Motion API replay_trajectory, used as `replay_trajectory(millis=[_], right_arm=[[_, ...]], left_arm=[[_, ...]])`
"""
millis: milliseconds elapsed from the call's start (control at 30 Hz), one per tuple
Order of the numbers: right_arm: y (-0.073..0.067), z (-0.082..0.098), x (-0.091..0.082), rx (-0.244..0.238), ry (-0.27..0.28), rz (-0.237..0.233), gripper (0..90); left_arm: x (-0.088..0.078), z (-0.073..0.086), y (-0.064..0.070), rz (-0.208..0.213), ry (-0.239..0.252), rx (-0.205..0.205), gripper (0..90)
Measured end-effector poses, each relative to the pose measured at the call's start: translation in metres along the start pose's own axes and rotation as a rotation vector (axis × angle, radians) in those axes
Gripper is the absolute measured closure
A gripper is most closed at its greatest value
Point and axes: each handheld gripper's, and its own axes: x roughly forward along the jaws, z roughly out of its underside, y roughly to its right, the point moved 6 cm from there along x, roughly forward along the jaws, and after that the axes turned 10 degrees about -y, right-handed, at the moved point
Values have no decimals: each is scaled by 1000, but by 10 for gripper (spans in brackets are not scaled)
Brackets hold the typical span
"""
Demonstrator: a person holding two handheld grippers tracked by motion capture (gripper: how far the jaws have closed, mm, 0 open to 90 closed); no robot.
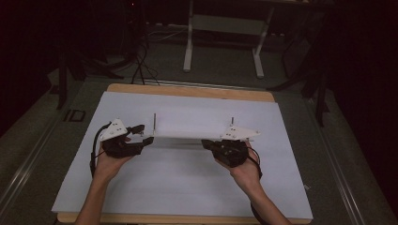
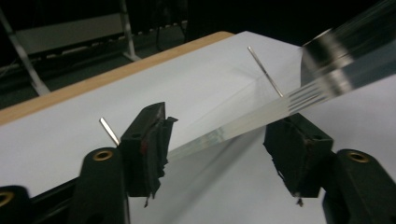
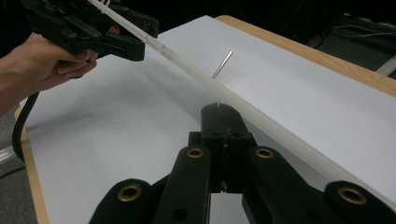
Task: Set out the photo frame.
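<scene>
A long clear plastic strip (image 1: 180, 136) stretches across the white sheet between two thin upright metal pins (image 1: 155, 119) (image 1: 232, 123). My left gripper (image 1: 144, 133) is at its left end. In the left gripper view that gripper (image 2: 224, 149) stands open, the strip (image 2: 243, 123) passing through the gap with its end by the left-hand pad and clear of the right-hand one. My right gripper (image 1: 206, 143) is at the strip's right end. In the right gripper view its jaws (image 3: 219, 109) are pressed together just beside the strip (image 3: 261, 116); whether they pinch it is unclear.
A white sheet (image 1: 187, 187) covers most of the wooden table (image 1: 187, 91). The legs of a pale desk frame (image 1: 187, 47) and cables stand on the dark floor beyond the far edge. The person's left hand (image 3: 46, 60) and the left gripper (image 3: 116, 37) show in the right gripper view.
</scene>
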Motion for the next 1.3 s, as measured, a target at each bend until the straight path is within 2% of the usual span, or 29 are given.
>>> replay_trajectory(millis=[100, 367, 400, 533, 700, 800, 867, 933, 1233, 1300], right_arm=[[1, -2, 0, 3, 4, 1, 900], [5, -7, 0, 6, 11, 8, 900], [6, -8, 0, 6, 12, 16, 900], [11, -9, -3, 7, 18, 27, 899], [18, -4, -7, -7, 14, 67, 855], [25, 1, -10, -5, 12, 75, 835], [30, 4, -11, -17, 5, 104, 824], [36, 8, -12, -13, 0, 112, 817], [65, 26, -18, 40, 7, 167, 775], [68, 28, -18, 45, 3, 171, 770]], left_arm=[[1, -3, 1, -9, 17, 5, 419], [5, -8, 0, -29, 19, 17, 457], [5, -9, 0, -35, 24, 4, 462], [5, -11, -1, -54, 25, 7, 473], [5, -13, -2, -59, 28, 2, 477], [6, -15, -4, -61, 25, -4, 478], [6, -16, -5, -63, 29, -10, 478], [7, -17, -5, -64, 33, -12, 478], [9, -24, -11, -64, 32, -33, 482], [9, -24, -12, -64, 33, -33, 483]])
